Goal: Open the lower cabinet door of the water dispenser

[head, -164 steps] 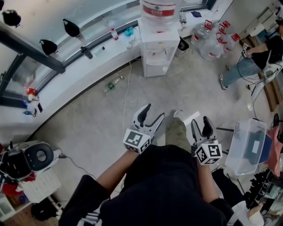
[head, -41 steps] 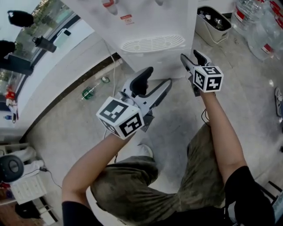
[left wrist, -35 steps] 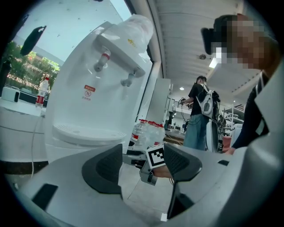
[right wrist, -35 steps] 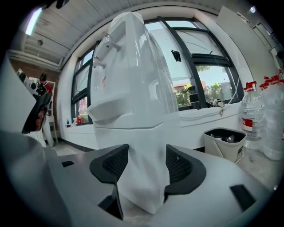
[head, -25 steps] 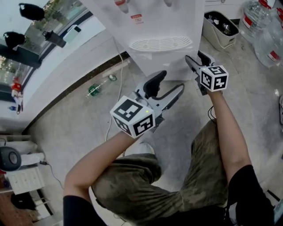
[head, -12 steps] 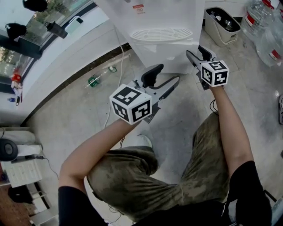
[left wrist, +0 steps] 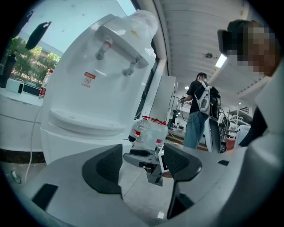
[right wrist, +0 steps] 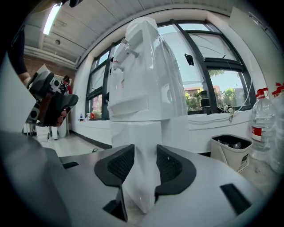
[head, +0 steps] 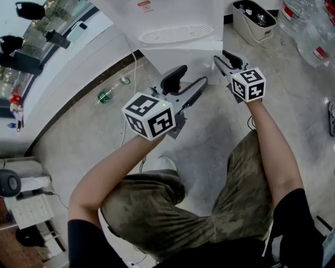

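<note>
Closing since the last frame: right gripper [head: 221, 55] jaws narrowed onto the right front edge of the lower cabinet door [right wrist: 142, 137]; I read both pads as pressing it | door sat under the drip tray [head: 175, 34] of the water dispenser [head: 178, 13] | left gripper [head: 192, 75] hovered nearby to the left, jaws spread, holding nothing.

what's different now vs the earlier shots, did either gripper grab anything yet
The person walked up to the water dispenser and crouched in front of it. The right gripper reached the lower cabinet door. Its jaws have just been closing on the door's edge, which now sits between the pads. The left gripper stayed open and empty alongside, and the door has not visibly swung out.
</note>
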`<state>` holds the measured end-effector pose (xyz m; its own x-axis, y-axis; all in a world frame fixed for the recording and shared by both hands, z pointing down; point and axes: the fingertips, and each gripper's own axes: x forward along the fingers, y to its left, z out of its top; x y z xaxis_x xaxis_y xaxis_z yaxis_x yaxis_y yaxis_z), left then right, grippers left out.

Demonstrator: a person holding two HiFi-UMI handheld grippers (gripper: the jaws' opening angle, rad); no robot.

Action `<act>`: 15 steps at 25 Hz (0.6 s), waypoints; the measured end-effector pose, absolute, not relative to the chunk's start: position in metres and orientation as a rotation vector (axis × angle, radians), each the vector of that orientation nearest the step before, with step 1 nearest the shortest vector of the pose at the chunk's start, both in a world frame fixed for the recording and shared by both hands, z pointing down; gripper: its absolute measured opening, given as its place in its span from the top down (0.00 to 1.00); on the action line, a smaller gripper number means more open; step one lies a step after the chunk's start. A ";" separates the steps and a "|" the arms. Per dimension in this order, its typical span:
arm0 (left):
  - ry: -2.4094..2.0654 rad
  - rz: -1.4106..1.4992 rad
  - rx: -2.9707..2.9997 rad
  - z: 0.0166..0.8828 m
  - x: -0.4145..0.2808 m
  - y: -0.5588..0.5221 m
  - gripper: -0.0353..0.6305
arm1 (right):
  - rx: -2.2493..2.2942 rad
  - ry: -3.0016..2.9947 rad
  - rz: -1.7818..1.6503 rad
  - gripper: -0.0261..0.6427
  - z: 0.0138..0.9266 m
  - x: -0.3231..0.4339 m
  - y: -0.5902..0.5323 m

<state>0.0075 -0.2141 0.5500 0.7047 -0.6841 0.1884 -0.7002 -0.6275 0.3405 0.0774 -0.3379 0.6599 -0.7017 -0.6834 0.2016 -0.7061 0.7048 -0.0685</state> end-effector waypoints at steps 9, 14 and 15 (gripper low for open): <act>-1.105 0.082 2.495 0.565 0.006 -0.216 0.54 | 1.060 -2.784 0.285 0.74 0.661 0.077 -0.317; -1.115 0.083 2.451 0.576 0.011 -0.219 0.54 | 0.950 -2.748 0.245 0.74 0.661 0.074 -0.299; -1.110 0.089 2.446 0.579 0.014 -0.220 0.54 | 0.937 -2.747 0.241 0.74 0.660 0.073 -0.296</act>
